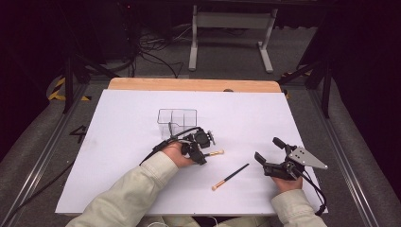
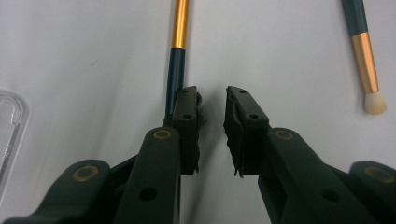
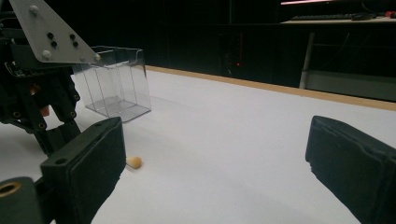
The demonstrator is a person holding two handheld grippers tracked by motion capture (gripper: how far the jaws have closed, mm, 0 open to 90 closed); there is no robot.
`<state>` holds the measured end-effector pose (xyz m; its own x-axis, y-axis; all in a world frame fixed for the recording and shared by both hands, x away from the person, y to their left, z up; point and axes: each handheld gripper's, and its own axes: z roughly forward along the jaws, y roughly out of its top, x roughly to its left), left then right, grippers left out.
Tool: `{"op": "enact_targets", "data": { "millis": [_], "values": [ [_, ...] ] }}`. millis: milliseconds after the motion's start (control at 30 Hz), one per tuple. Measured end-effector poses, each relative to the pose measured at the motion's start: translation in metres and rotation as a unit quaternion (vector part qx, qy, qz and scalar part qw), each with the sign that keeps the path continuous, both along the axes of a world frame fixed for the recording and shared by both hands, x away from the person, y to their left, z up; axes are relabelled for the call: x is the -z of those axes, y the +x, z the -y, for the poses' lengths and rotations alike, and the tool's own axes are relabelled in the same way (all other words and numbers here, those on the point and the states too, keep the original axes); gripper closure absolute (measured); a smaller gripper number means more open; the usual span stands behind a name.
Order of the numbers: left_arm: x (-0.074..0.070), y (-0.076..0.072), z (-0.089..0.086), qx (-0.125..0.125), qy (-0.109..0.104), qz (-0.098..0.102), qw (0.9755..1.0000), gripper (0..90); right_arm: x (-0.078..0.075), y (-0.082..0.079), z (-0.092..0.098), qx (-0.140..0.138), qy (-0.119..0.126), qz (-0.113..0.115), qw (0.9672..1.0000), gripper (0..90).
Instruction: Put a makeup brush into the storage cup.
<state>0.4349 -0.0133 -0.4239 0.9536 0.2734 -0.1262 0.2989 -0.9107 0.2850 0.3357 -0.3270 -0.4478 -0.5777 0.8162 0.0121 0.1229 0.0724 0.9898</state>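
A dark-handled makeup brush with a gold band lies on the white sheet, and its handle runs under the left finger of my left gripper. That gripper's jaws stand a narrow gap apart with only bare sheet between the pads. From above, my left gripper points down at this brush. A second brush lies loose between the hands, its pale tip toward the person. My right gripper rests at the right, its jaws wide apart around nothing.
A clear divided organiser stands just beyond the left hand, and from the right gripper it shows as a clear box. A pale brush tip lies by that gripper's left jaw. The sheet covers a wooden table.
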Motion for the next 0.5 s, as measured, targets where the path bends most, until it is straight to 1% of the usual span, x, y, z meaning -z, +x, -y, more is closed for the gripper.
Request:
{"op": "enact_targets", "data": {
  "millis": [133,267,367,433,467,500],
  "values": [
    [0.0001,0.0002,-0.0002,-0.002,0.002,-0.002,1.0,78.3,0.0,0.0,0.0,0.0,0.0,0.0,1.0,5.4],
    [-0.0015,-0.0007,-0.0002,-0.003,0.003,0.002,1.0,77.4,0.0,0.0,0.0001,0.0,0.0,0.0,1.0,5.4],
    [-0.0037,-0.0002,-0.0015,-0.006,-0.006,0.009,0.9999,76.5,0.0,0.0,0.0001,-0.001,0.001,0.0,1.0,5.4],
    [-0.0028,0.0001,-0.0015,-0.005,-0.003,0.006,1.0,76.5,0.0,0.0001,0.0002,-0.001,0.0,0.0,1.0,5.4],
    [-0.002,0.0006,-0.0008,-0.003,0.005,0.006,1.0,76.8,0.0,0.0,0.0001,-0.001,0.001,0.0,1.0,5.4],
    [-0.0008,0.0005,-0.0004,-0.004,0.005,0.006,1.0,77.2,0.0,0.0,0.0001,-0.001,0.001,0.0,1.0,5.4]
  ]
}}
